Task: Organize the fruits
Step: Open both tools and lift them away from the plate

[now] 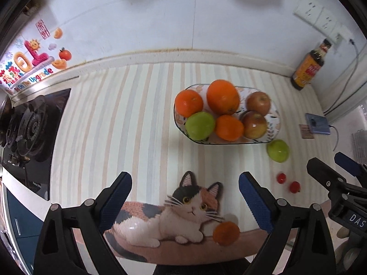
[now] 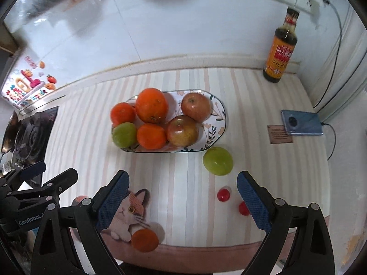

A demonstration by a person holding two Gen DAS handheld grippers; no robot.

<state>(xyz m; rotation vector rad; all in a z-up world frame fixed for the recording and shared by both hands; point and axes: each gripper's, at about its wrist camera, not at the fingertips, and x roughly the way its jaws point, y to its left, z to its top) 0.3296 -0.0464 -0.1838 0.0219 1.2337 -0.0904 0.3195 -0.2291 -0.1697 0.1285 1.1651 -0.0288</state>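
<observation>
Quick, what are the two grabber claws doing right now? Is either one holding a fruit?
Left gripper: open, holding nothing, above the cat mat.
Right gripper: open, holding nothing, near the loose green apple.

Bright, even light overhead; soft shadows on the wall [image 1: 160, 11], fisheye bending edges, slight blur throughout.

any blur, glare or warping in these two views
Left wrist view: the big orange on the plate is slightly motion-blurred; the counter edge bows from fisheye. Right wrist view: the top-left wall is smeared, with glare on the tiles; the soy sauce bottle leans with the distortion.
</observation>
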